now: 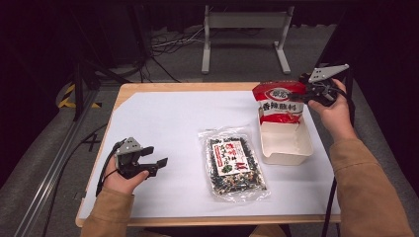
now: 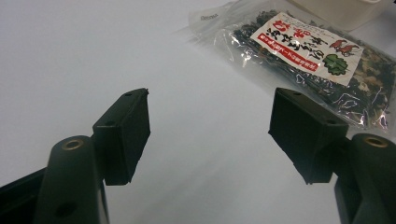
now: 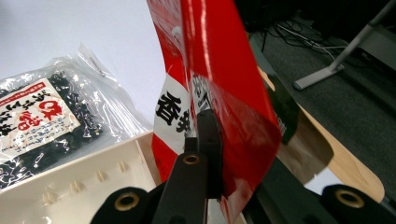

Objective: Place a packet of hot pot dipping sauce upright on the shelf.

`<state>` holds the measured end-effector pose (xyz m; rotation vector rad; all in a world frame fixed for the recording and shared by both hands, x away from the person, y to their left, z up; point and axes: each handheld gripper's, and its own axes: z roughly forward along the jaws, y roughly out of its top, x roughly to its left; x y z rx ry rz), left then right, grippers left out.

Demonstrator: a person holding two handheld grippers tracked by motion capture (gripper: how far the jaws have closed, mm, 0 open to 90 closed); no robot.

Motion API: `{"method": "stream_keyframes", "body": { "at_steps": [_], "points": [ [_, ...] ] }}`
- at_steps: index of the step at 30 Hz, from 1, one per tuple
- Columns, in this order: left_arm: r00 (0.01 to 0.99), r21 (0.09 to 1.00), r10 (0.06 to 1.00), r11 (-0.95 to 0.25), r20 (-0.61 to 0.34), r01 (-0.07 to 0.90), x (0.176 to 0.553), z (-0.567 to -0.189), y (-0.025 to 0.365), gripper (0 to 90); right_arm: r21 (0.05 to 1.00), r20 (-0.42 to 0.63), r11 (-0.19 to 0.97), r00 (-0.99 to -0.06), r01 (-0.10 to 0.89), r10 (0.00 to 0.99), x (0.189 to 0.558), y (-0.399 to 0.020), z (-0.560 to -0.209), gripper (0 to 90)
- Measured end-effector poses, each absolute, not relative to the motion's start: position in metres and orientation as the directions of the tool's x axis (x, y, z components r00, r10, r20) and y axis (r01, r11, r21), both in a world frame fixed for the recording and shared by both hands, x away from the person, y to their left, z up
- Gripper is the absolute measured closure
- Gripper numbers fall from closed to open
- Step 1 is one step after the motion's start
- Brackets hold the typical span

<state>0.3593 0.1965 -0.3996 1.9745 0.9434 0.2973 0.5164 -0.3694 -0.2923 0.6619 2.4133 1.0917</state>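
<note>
A white-covered table (image 1: 163, 123) sits in a dark room with cables on the floor behind. We judge we are loading the cream box (image 1: 286, 144): our right gripper (image 1: 310, 92) is clenched on the edge of the red packet (image 1: 277, 101), which hangs upright over the box's far end. Next it must go down inside the walls (it may need tilting to fit). Our left gripper (image 1: 157, 164) rests released, near the clear seaweed bag (image 1: 233, 163) lying just beside the box.
</note>
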Motion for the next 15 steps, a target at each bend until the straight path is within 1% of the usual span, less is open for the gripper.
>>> {"method": "stream_keyframes", "body": {
  "at_steps": [7, 12, 15],
  "points": [
    [0.686, 0.811, 0.713, -0.311, -0.145, 0.495, 0.361, -0.399, 0.194, 29.4, 0.782, -0.116, 0.532, -0.762, 0.325, 0.636, 0.514, -0.383, -0.305, 89.4],
    [0.691, 0.812, 0.708, -0.315, -0.144, 0.492, 0.363, -0.399, 0.192, 29.3, 0.78, -0.11, 0.524, -0.751, 0.341, 0.651, 0.512, -0.386, -0.309, 89.3],
    [0.694, 0.811, 0.705, -0.314, -0.149, 0.494, 0.363, -0.399, 0.19, 29.0, 0.777, -0.11, 0.525, -0.746, 0.347, 0.657, 0.511, -0.386, -0.309, 87.3]
  ]
}}
